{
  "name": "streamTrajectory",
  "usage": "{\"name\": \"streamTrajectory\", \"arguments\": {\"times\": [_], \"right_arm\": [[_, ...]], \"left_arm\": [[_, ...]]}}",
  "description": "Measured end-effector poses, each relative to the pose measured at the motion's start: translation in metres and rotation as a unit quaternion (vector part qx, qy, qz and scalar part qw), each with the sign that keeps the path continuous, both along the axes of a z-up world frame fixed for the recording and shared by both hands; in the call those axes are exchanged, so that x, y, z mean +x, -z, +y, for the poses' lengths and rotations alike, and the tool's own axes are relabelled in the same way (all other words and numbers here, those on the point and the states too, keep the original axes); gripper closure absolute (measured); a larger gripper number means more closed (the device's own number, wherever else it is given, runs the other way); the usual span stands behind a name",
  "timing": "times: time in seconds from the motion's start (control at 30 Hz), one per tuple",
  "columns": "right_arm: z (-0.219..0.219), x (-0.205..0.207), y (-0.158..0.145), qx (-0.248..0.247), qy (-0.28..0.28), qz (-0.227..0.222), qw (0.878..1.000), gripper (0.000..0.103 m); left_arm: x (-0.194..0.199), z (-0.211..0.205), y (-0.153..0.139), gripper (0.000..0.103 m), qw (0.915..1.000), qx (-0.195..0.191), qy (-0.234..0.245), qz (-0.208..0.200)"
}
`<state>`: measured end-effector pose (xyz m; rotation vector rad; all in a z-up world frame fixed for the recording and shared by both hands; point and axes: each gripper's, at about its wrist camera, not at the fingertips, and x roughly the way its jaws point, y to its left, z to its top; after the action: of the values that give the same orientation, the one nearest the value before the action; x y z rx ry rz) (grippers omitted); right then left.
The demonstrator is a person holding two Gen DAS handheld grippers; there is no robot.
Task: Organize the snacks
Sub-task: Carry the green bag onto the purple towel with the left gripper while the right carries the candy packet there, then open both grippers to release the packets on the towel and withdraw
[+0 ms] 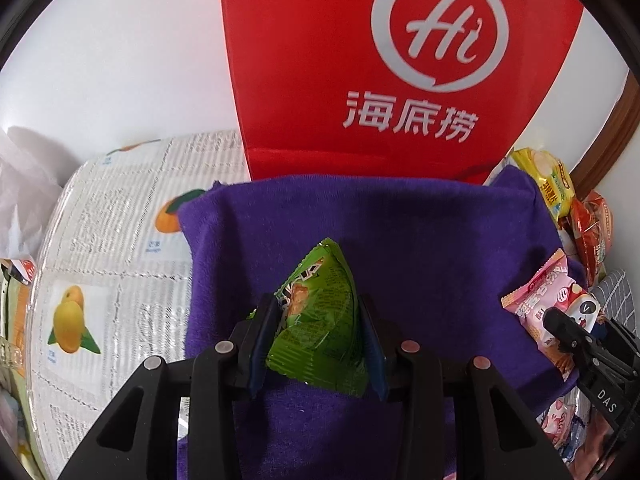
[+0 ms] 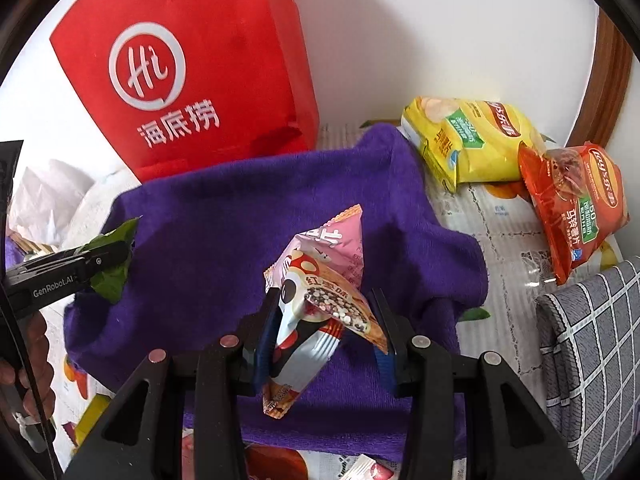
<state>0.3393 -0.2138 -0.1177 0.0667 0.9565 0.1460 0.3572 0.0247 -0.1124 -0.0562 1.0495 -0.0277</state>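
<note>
Pinching green packet (image 1: pixel 320 316) in left gripper (image 1: pixel 318 344) and pink packet (image 2: pixel 320 300) in right gripper (image 2: pixel 326 336) over purple cloth (image 2: pixel 224 216), chip bags (image 2: pixel 472 140) loose at two o'clock, sorting barely begun.

A red paper bag (image 1: pixel 360 80) with a white ring logo and white characters stands upright at twelve o'clock against a white wall (image 2: pixel 440 20). A purple towel (image 1: pixel 420 232) lies spread at the centre, its far edge just before the bag's base. Beneath it, a fruit-printed table cover (image 1: pixel 120 240) extends toward nine o'clock. Crumpled white paper (image 2: pixel 48 196) sits at nine o'clock in the right wrist view; a grey checked cloth (image 2: pixel 592 340) occupies four o'clock. A brown wooden frame (image 2: pixel 612 80) curves at two o'clock.
</note>
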Motion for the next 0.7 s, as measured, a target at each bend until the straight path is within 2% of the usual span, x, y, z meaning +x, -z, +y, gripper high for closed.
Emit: {"name": "streamTrajectory", "arguments": {"times": [0.4, 0.47, 0.5, 0.53, 0.7], "right_arm": [[-0.008, 0.002, 0.007, -0.003, 0.006, 0.015, 1.0, 0.058], [-0.009, 0.0, 0.006, -0.004, 0.004, 0.018, 1.0, 0.05], [-0.009, -0.001, 0.005, -0.007, 0.002, 0.018, 1.0, 0.049], [-0.009, -0.004, 0.004, -0.01, 0.001, 0.016, 1.0, 0.047], [-0.016, -0.018, -0.01, -0.01, 0.009, 0.004, 1.0, 0.04]], "left_arm": [[-0.004, -0.005, 0.008, 0.064, 0.9999, 0.008, 0.007, 0.01], [-0.002, -0.005, 0.007, 0.052, 0.9998, 0.008, 0.008, 0.014], [-0.004, -0.005, 0.006, 0.037, 0.9998, 0.009, 0.009, 0.014], [-0.006, -0.005, 0.004, 0.032, 0.9999, 0.011, 0.009, 0.009], [-0.02, -0.002, -0.008, 0.031, 0.9999, 0.01, 0.003, 0.003]]}}
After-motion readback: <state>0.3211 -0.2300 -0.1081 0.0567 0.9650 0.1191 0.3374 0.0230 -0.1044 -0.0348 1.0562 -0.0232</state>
